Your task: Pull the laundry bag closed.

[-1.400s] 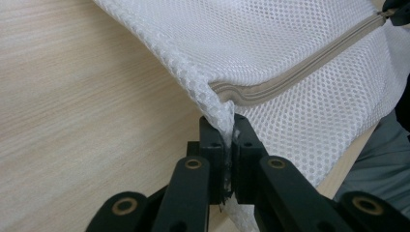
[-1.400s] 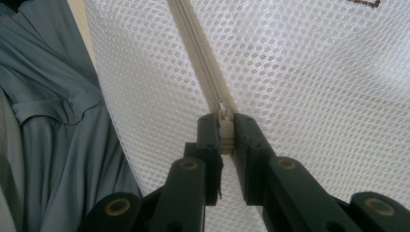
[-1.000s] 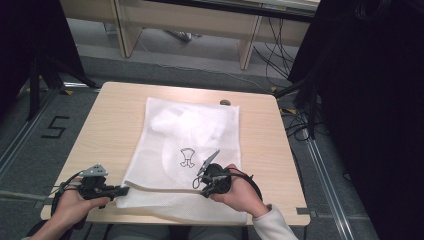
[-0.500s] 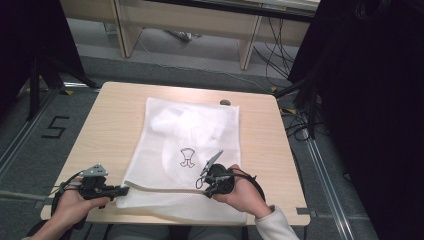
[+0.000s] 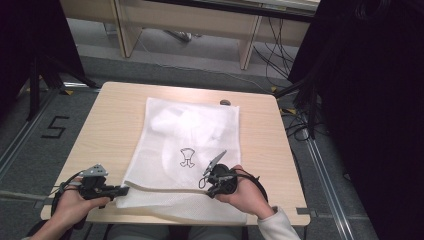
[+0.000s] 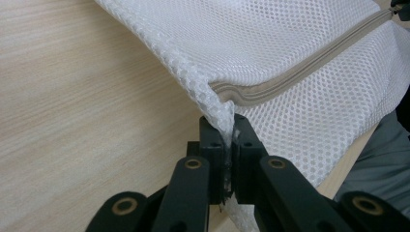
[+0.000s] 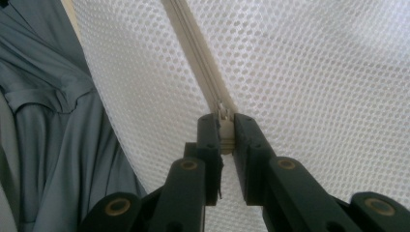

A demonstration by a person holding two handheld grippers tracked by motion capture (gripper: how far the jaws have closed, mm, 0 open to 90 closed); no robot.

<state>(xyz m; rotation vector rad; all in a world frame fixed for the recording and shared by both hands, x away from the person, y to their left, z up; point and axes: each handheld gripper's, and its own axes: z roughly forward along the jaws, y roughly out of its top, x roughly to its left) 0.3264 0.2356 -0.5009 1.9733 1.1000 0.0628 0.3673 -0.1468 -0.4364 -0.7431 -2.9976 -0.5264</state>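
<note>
A white mesh bag (image 5: 192, 127) with a small black figure printed on it lies flat on the wooden table (image 5: 112, 120). Its beige zipper (image 6: 300, 72) runs along the near edge. My left gripper (image 5: 120, 190) is at the bag's near left corner, shut on the mesh (image 6: 300, 38) just by the zipper's end, as the left gripper view (image 6: 228, 130) shows close up. My right gripper (image 5: 205, 184) is over the bag's near right part. In the right gripper view its jaws (image 7: 223, 128) are shut on the zipper pull (image 7: 224, 120), with the zipper (image 7: 193, 43) leading away.
A small dark object (image 5: 225, 102) lies at the table's far edge. The bag's near flap hangs toward the front edge, close to the person's grey clothing (image 7: 48, 135). Cables (image 5: 295, 115) trail on the floor at right, and a "5" (image 5: 55, 127) is marked at left.
My right gripper has crept slightly to the right along the zipper line. The left gripper has kept still on the corner.
</note>
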